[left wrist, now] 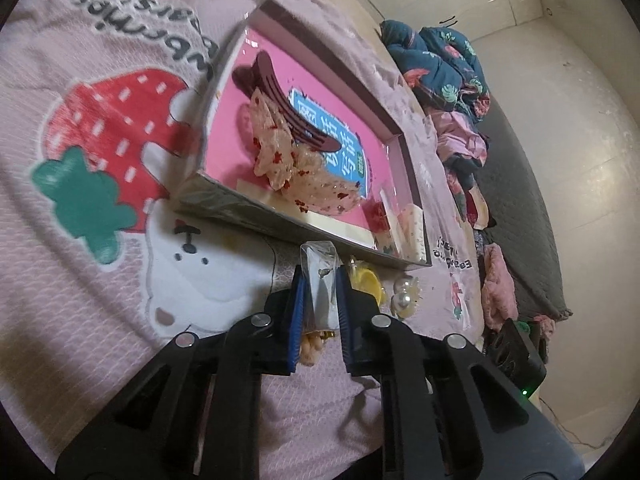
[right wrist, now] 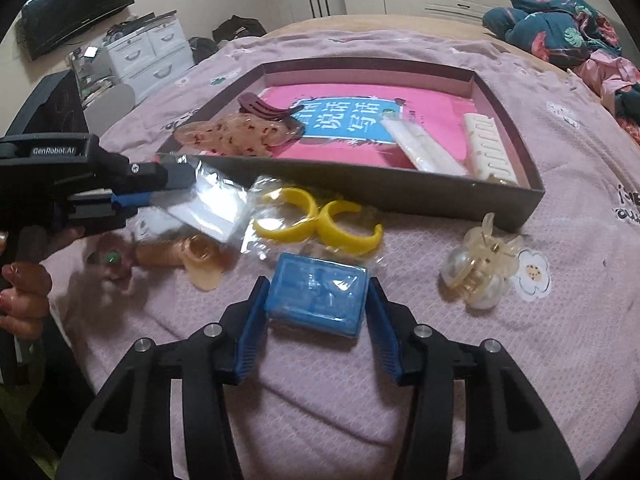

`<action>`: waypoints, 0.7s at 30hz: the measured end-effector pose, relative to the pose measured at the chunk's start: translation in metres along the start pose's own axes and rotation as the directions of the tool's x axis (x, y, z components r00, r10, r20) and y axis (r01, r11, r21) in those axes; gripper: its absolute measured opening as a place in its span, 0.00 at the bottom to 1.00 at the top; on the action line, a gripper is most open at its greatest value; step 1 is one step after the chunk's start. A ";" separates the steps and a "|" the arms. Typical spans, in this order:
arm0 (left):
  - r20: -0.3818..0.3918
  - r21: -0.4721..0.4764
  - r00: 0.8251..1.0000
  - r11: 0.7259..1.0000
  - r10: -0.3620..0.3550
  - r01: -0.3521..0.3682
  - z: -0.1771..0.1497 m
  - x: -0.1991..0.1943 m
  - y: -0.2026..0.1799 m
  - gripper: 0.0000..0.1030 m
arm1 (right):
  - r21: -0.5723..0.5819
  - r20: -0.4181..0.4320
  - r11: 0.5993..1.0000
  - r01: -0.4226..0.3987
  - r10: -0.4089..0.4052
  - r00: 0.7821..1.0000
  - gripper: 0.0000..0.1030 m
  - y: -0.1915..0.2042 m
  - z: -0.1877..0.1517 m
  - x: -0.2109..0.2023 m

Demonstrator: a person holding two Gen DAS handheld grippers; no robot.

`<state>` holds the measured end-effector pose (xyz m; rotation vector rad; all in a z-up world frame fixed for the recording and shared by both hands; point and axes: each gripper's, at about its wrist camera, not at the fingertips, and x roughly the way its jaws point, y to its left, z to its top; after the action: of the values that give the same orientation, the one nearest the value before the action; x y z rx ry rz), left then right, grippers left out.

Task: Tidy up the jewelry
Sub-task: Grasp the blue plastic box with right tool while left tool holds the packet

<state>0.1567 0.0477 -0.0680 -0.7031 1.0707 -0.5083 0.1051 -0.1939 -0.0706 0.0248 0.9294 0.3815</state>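
Note:
My left gripper (left wrist: pixel 320 276) is shut on a small clear plastic bag (left wrist: pixel 322 280) with an earring in it, held above the bed just before the near wall of the shallow box (left wrist: pixel 280 224). The right wrist view shows this gripper (right wrist: pixel 160 196) at the left, holding the bag (right wrist: pixel 212 208). My right gripper (right wrist: pixel 318 292) has its jaws on both sides of a blue packet (right wrist: pixel 318 298); it lies on the pink sheet. The box (right wrist: pixel 360 196) holds a dark red hair clip (right wrist: pixel 264 110), a floral clip (right wrist: pixel 240 136), a white comb (right wrist: pixel 490 148) and a white packet (right wrist: pixel 420 144).
Yellow hoop earrings in a clear bag (right wrist: pixel 316 224), a pearl claw clip (right wrist: pixel 480 268) and an amber clip (right wrist: pixel 196 258) lie on the sheet before the box. Crumpled clothes (right wrist: pixel 560 20) lie at the back right. White drawers (right wrist: pixel 148 56) stand at the back left.

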 end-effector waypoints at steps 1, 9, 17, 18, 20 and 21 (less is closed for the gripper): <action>0.008 0.005 1.000 1.000 0.003 -0.003 -0.001 -0.004 -0.001 0.08 | -0.004 0.000 1.000 -0.006 0.006 1.000 0.46 0.002 -0.002 -0.002; 0.121 0.098 0.988 0.989 0.099 -0.111 -0.014 -0.051 -0.017 0.08 | -0.038 0.008 0.998 -0.045 0.045 0.999 0.46 0.018 -0.009 -0.019; 0.213 0.165 0.960 0.962 0.182 -0.219 -0.024 -0.085 -0.028 0.08 | -0.072 0.036 0.993 -0.090 0.093 0.995 0.46 0.034 -0.007 -0.042; 0.226 0.176 0.955 0.956 0.193 -0.235 -0.026 -0.089 -0.031 0.08 | -0.074 0.041 0.993 -0.094 0.097 0.994 0.46 0.036 -0.006 -0.044; 0.243 0.195 0.948 0.947 0.205 -0.254 -0.029 -0.091 -0.038 0.08 | -0.080 0.054 0.992 -0.100 0.105 0.993 0.46 0.037 -0.003 -0.051; 0.251 0.205 0.945 0.943 0.210 -0.264 -0.030 -0.093 -0.042 0.08 | -0.083 0.061 0.991 -0.101 0.106 0.993 0.46 0.038 -0.001 -0.054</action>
<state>0.0900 0.0743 0.0100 -0.4021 0.8490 -0.3296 0.0637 -0.1767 -0.0229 0.0122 0.8500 0.5108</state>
